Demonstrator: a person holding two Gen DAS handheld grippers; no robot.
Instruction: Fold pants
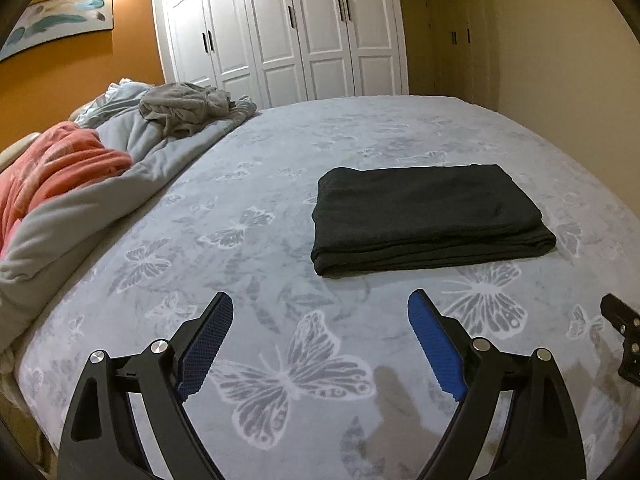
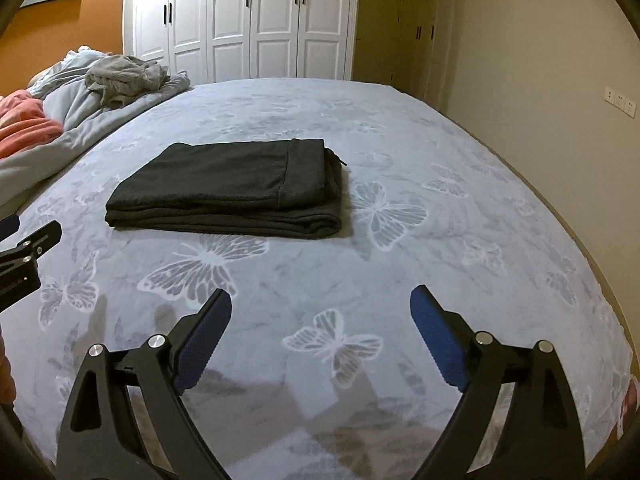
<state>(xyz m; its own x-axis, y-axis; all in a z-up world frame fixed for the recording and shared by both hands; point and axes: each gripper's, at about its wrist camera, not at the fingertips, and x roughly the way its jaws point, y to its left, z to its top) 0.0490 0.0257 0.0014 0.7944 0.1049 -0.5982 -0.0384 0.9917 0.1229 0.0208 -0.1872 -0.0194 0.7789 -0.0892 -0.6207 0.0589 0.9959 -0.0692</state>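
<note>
The pants (image 1: pixel 428 216) lay folded on the bed (image 1: pixel 280 184), while the left gripper (image 1: pixel 320 308) and right gripper (image 2: pixel 320 304) hung nearer than them, both wide and empty.

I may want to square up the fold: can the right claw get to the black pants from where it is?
Probably yes. The right claw stands open and empty, and only bare bed sheet lies between it and the folded pants, ahead to its left.

No text, label, brand or number can be read anywhere. Faint marks on the left gripper (image 2: pixel 24 258) are too small to read.
</note>
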